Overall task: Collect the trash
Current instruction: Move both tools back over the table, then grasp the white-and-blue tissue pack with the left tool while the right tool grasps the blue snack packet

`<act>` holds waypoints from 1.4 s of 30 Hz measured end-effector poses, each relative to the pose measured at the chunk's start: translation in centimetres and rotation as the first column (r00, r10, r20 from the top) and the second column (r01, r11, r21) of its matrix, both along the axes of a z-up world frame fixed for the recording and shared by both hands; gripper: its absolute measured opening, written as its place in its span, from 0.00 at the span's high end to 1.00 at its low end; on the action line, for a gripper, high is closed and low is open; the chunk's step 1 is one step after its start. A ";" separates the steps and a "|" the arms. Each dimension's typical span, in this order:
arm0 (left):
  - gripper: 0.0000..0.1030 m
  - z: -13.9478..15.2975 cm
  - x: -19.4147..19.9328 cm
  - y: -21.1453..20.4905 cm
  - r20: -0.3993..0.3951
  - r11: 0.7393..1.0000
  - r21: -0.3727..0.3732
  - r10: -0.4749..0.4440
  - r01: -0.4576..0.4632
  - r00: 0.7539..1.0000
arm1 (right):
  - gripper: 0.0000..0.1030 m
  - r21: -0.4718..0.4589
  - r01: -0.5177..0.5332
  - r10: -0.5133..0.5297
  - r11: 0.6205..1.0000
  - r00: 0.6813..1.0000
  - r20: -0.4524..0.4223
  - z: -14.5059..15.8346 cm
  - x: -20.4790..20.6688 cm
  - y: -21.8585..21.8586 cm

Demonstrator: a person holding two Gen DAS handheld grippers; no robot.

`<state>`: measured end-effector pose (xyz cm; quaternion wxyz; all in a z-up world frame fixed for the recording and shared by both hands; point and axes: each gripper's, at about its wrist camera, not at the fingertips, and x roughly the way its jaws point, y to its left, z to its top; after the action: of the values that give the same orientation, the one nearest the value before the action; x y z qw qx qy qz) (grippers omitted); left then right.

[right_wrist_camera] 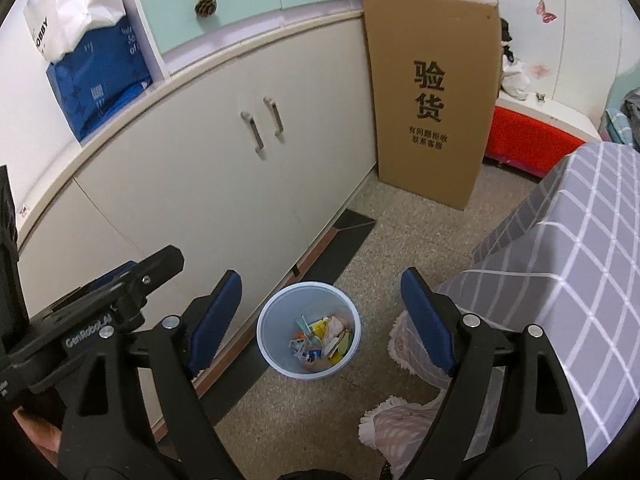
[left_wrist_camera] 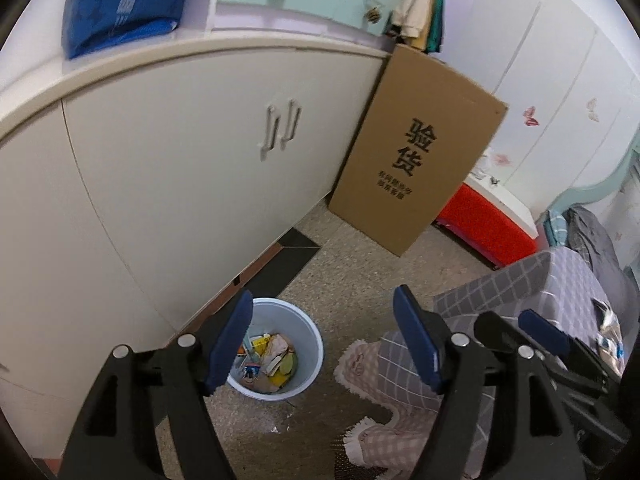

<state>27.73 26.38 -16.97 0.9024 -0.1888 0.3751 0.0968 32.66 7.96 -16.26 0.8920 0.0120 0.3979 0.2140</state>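
Note:
A pale blue trash bin (left_wrist_camera: 310,338) stands on the speckled floor beside the cabinet; it also shows in the right wrist view (right_wrist_camera: 272,320). It holds mixed trash (left_wrist_camera: 270,362): paper scraps and yellow and pink wrappers, also seen from the right wrist (right_wrist_camera: 322,344). My left gripper (left_wrist_camera: 326,346) is open and empty, held high above the bin. My right gripper (right_wrist_camera: 320,318) is open and empty, also above the bin. The right gripper shows at the right of the left wrist view (left_wrist_camera: 544,330), and the left one at the left of the right wrist view (right_wrist_camera: 120,280).
White cabinet doors (right_wrist_camera: 224,168) run along the left. A tall cardboard box (right_wrist_camera: 432,92) leans at the cabinet's end, with a red box (right_wrist_camera: 528,140) beyond. A grey checked cloth (right_wrist_camera: 568,256) covers furniture on the right. A pink fringed mat (right_wrist_camera: 404,420) lies below it.

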 end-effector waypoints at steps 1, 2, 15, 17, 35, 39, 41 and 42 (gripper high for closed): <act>0.31 0.6 -0.3 -0.5 0.012 1.000 0.007 -0.006 0.006 1.000 | 0.21 0.004 0.008 -0.008 1.000 1.000 0.007 0.4 -0.2 -0.5; 0.30 1.0 -0.6 -0.9 0.020 1.000 0.010 -0.012 0.012 1.000 | 0.21 0.008 0.016 -0.016 1.000 1.000 0.013 0.8 -0.4 -0.9; 0.28 6.9 -2.8 -11.7 0.092 0.986 0.102 -0.138 0.128 0.986 | 0.20 0.081 0.144 -0.153 0.986 0.981 0.115 6.6 -4.8 -12.7; 0.28 7.4 -2.6 -14.6 0.083 0.979 0.122 -0.172 0.161 0.982 | 0.20 0.087 0.175 -0.185 0.981 0.975 0.124 7.2 -5.3 -15.2; 0.27 6.9 4.0 -41.6 -0.089 0.776 0.264 -0.572 0.573 0.815 | 0.17 0.096 0.602 -0.609 0.793 0.790 0.071 6.6 -6.6 -43.0; 0.27 7.0 5.1 -47.1 -0.098 0.683 0.362 -0.649 0.635 0.754 | 0.16 0.113 0.647 -0.653 0.754 0.756 0.031 5.6 -6.0 -46.4; 0.27 7.1 5.4 -49.3 -0.105 0.630 0.419 -0.682 0.654 0.724 | 0.16 0.128 0.657 -0.664 0.743 0.748 0.018 5.0 -5.7 -47.9; 0.27 7.0 5.5 -50.3 -0.109 0.600 0.449 -0.699 0.663 0.706 | 0.16 0.136 0.661 -0.669 0.738 0.743 0.014 4.8 -5.5 -48.4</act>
<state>33.28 -23.87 -9.95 0.9020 0.1819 0.3491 -0.1770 27.13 -40.44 -11.43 0.9191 0.2008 0.3258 -0.0943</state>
